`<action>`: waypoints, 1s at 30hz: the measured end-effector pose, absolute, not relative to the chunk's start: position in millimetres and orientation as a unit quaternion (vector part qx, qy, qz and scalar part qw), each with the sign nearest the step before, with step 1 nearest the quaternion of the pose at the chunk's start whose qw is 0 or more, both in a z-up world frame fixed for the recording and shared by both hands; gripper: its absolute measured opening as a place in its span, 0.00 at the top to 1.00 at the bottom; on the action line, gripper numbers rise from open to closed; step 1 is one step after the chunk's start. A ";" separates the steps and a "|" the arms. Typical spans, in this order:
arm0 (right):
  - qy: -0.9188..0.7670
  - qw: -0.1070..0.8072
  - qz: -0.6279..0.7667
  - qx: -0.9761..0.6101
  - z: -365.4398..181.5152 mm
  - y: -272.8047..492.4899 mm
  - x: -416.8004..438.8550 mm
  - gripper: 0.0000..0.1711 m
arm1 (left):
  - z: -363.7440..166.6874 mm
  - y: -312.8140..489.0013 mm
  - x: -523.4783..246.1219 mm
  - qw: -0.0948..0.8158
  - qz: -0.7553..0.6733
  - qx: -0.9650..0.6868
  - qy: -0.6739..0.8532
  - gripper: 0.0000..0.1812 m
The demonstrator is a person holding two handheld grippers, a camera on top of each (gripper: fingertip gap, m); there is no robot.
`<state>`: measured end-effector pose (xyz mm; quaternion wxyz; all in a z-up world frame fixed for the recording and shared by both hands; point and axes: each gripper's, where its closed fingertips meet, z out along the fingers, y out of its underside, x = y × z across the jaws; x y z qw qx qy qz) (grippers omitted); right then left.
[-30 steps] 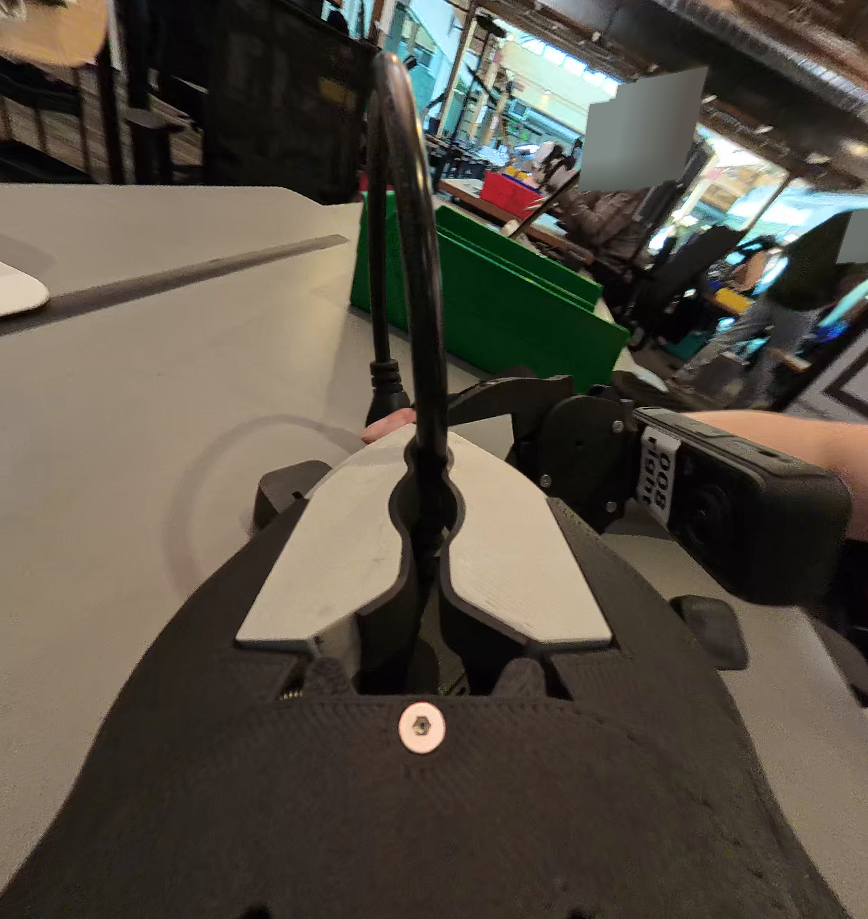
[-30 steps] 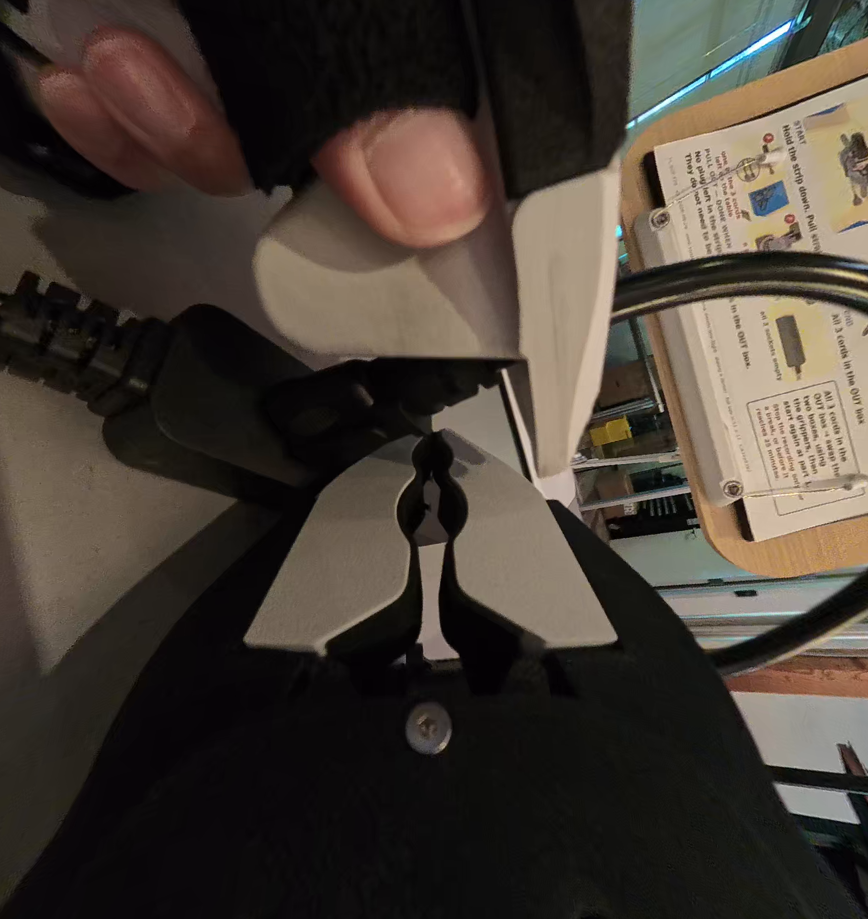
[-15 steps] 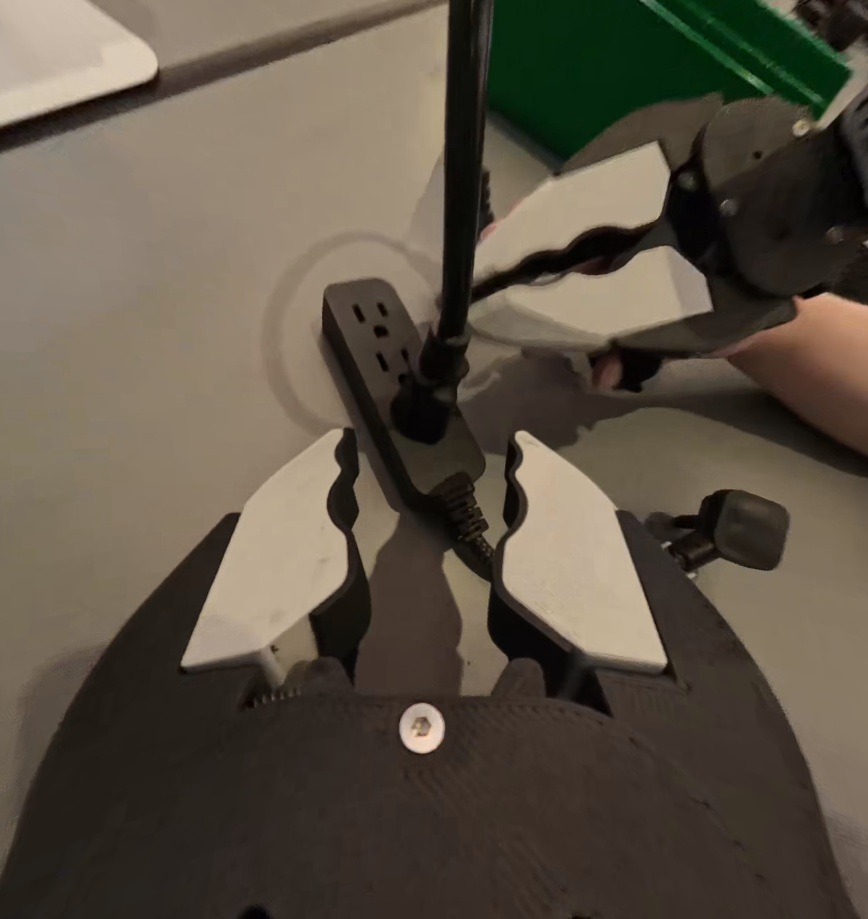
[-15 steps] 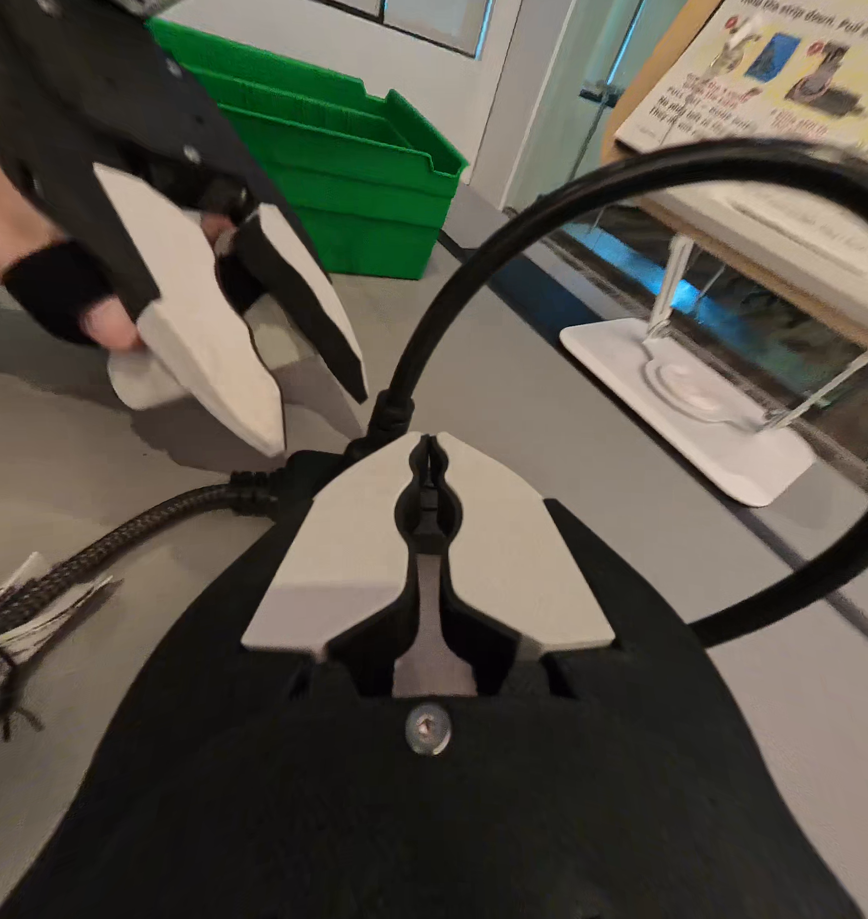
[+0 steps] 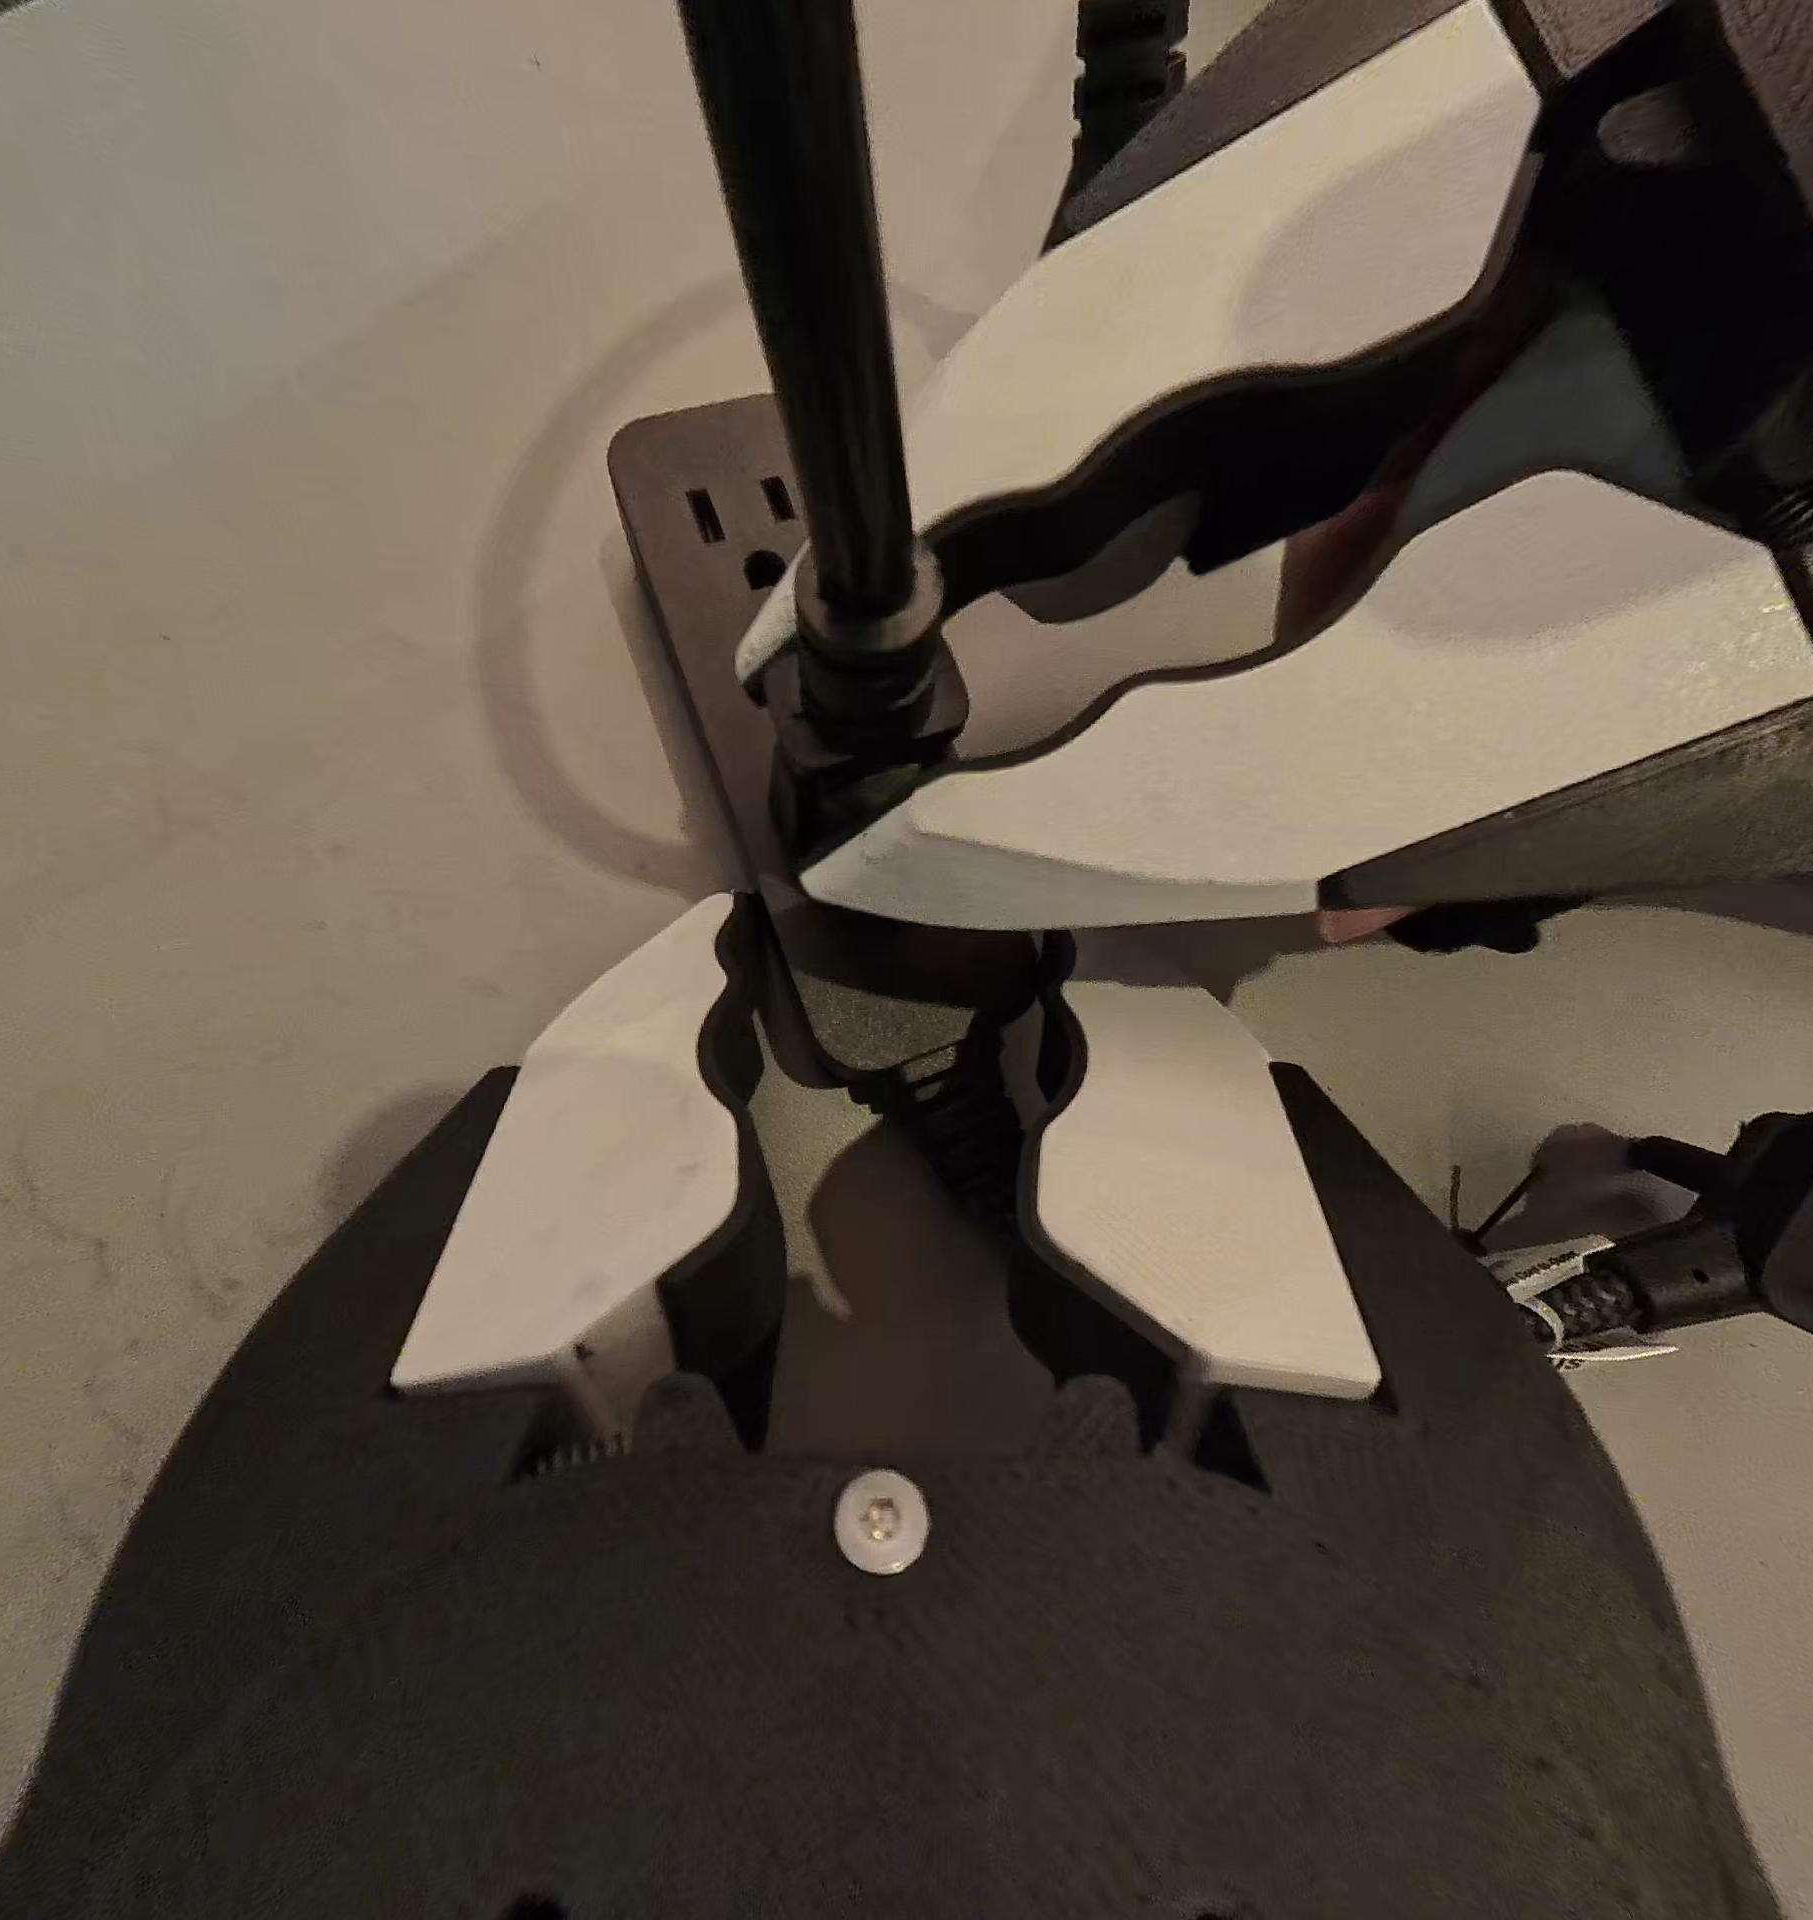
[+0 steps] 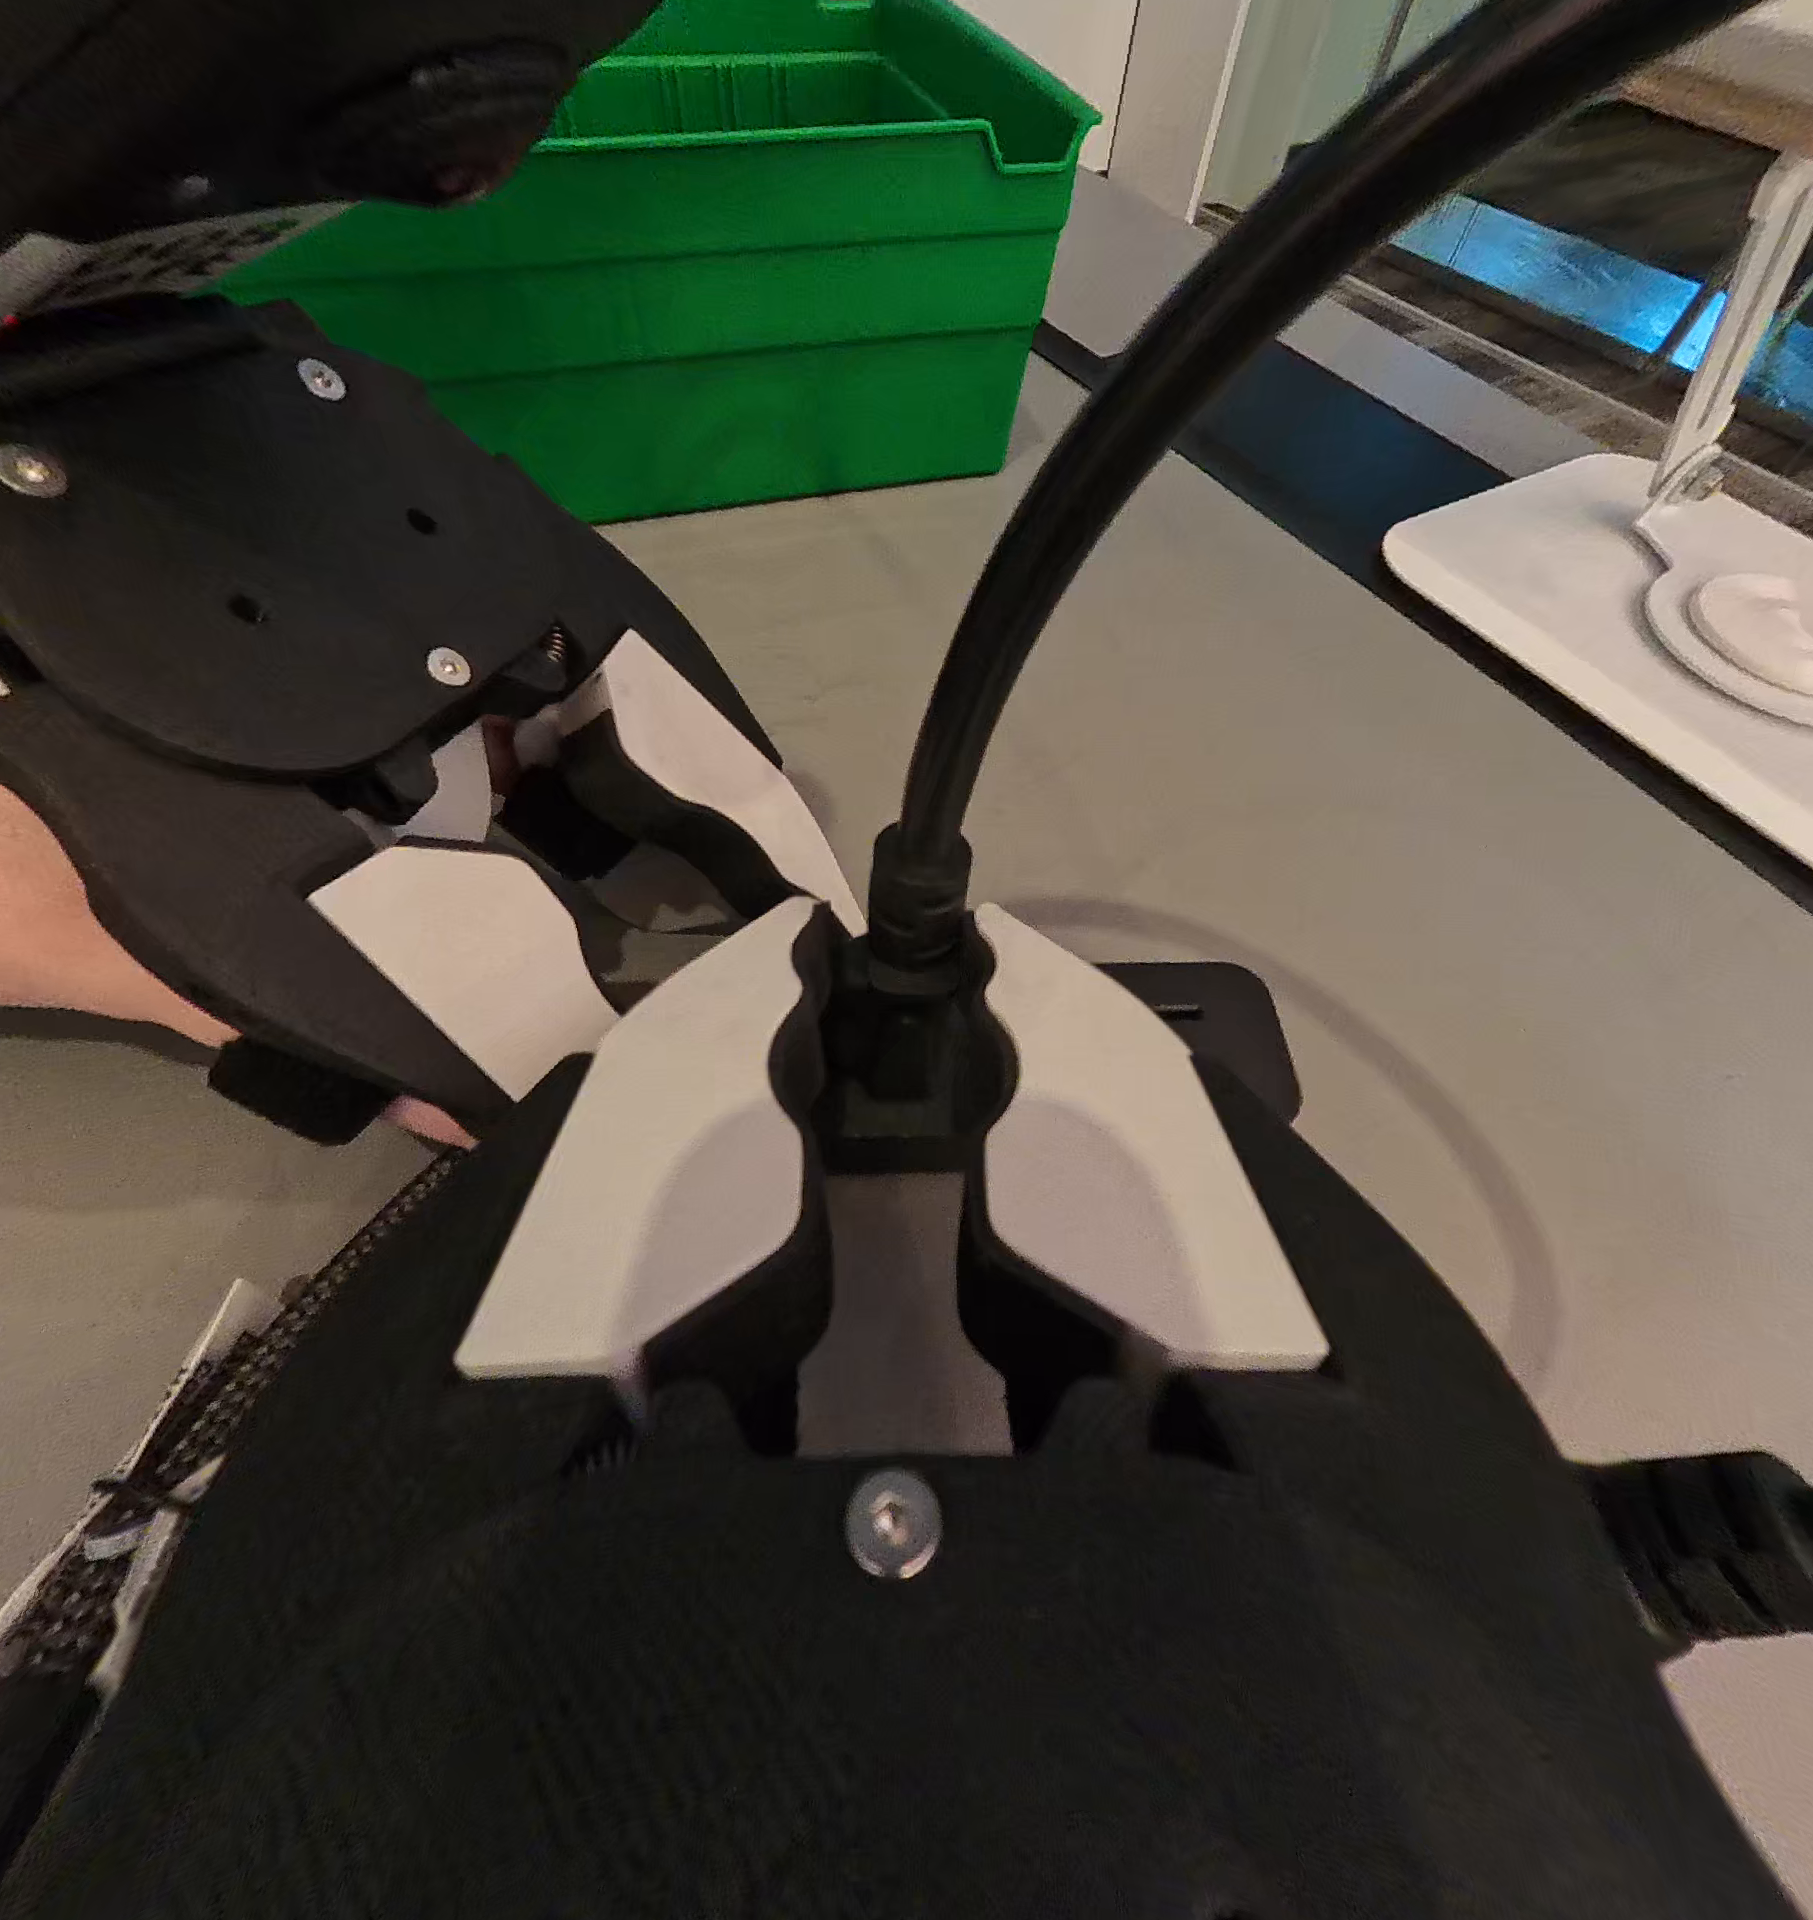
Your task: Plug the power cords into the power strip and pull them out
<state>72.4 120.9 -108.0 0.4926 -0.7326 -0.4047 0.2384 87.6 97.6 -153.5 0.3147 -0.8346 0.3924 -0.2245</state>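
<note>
Plug (image 6: 897, 1023) seated upright in strip (image 5: 720, 665), at the socket nearest the strip's lead end; one free socket beyond it. Cord (image 6: 1037, 582) rising straight up from the plug, then arching away over the table (image 6: 1297, 831).

Right claw (image 6: 897, 925) clamped on the plug body from both sides, notches hugging its collar. Left claw (image 5: 881, 945) partly parted, straddling the strip's near end where the ribbed lead (image 5: 959, 1132) exits; contact with the strip not certain.

Key relation: plug axis vertical, strip's long axis flat and running away from the left claw. Pull likely straight up along the cord, left claw pinning the strip down.

Strip matte black, slab-like. Plug moulded rubber, ribbed. Cord thick, glossy, stiff. Green bin (image 6: 777, 312) behind, well apart.
</note>
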 end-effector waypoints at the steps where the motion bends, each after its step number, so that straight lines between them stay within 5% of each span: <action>1: -0.407 0.494 0.234 -0.732 -107.8 121.9 72.2 0.85 | -153.7 97.8 87.7 0.315 -0.223 -0.835 0.392 0.73; 5: -0.393 0.492 0.248 -0.736 -105.6 125.5 74.4 0.91 | -153.8 98.4 88.8 0.314 -0.224 -0.833 0.396 0.73; 16: -0.277 0.378 0.428 -0.773 -106.8 121.9 76.3 0.87 | -154.3 98.1 89.9 0.316 -0.193 -0.831 0.415 0.74; 30: -0.225 0.350 0.492 -0.765 -104.8 124.4 77.5 0.85 | -153.5 101.0 91.5 0.322 -0.189 -0.830 0.414 0.74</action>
